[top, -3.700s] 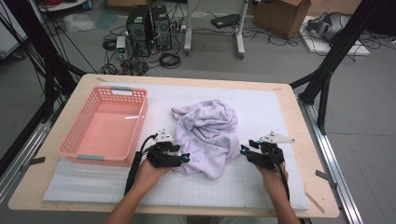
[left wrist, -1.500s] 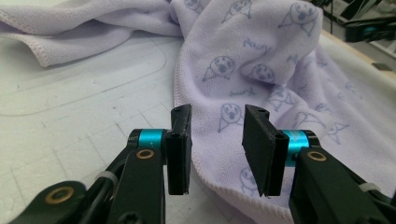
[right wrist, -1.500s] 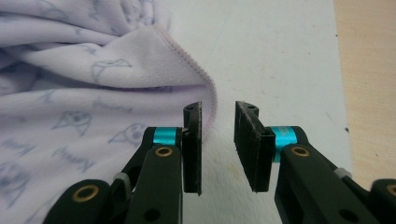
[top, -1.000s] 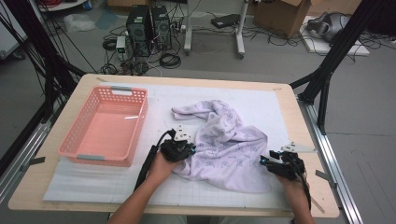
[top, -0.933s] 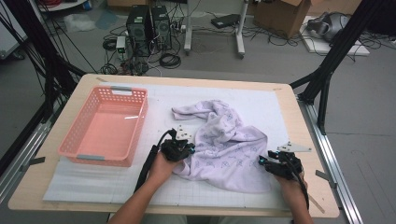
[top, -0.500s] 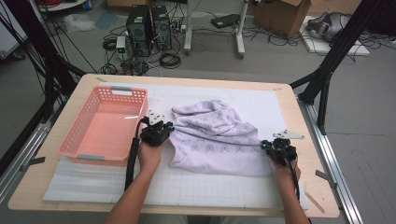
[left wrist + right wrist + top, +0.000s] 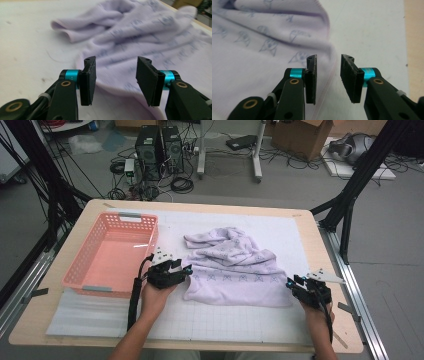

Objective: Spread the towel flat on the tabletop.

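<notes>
A lilac garment (image 7: 235,270) with small blue prints lies partly spread on the white mat (image 7: 225,320) in the high view. My left gripper (image 7: 188,269) sits at the garment's left edge, and my right gripper (image 7: 291,283) is at its lower right corner. In the left gripper view the jaws (image 7: 115,75) stand apart over the cloth's hem (image 7: 140,32) and have just been opening; the pads do not press on it. In the right gripper view the jaws (image 7: 328,75) have also just been opening, with the garment's edge (image 7: 262,37) under the left jaw and no cloth pinched.
A pink plastic basket (image 7: 80,260) stands on the mat at the left, close behind my left hand. The wooden table's right edge (image 7: 325,255) runs just beyond my right gripper. Black frame legs, computers and cables stand on the floor behind the table.
The bunched garment has been drawn out flatter and wider between the two hands. Both grippers, shut on its edges half a second ago, now stand open, and the cloth rests on the mat.
</notes>
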Demonstrator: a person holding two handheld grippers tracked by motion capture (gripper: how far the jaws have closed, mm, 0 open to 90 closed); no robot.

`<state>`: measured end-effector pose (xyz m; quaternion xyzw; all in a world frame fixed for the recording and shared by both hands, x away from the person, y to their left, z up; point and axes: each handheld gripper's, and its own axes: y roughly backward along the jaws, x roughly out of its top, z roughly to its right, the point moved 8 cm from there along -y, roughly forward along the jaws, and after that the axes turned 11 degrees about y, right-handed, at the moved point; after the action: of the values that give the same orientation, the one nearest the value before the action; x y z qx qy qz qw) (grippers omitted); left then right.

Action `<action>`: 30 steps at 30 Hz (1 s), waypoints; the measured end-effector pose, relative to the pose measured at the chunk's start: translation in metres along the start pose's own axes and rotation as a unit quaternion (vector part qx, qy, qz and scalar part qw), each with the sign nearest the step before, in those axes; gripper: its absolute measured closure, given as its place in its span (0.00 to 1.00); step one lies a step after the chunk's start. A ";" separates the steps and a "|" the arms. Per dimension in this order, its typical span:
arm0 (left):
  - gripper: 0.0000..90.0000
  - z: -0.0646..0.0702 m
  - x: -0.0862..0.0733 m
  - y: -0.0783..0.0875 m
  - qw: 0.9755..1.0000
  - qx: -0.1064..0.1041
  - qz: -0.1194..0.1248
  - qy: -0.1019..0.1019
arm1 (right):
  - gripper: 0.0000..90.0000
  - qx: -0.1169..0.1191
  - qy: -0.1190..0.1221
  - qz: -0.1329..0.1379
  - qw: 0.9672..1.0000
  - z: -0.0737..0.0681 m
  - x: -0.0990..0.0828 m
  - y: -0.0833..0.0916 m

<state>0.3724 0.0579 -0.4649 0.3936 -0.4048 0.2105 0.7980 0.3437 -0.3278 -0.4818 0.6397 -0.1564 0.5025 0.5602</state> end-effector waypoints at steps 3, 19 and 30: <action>0.56 0.007 -0.014 0.006 0.999 -0.027 -0.018 0.014 | 0.70 0.019 0.000 -0.010 1.000 -0.005 -0.009 0.007; 0.98 0.020 -0.068 0.030 0.994 -0.018 -0.103 -0.026 | 0.96 0.041 0.058 -0.061 0.996 -0.035 -0.028 0.017; 0.98 0.037 -0.111 0.085 0.995 -0.051 -0.079 -0.019 | 0.96 0.043 0.043 -0.056 0.997 -0.062 -0.051 0.057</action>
<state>0.2343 0.0774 -0.5026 0.3867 -0.3979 0.1187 0.8235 0.2489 -0.3103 -0.5000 0.6485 -0.0743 0.5036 0.5660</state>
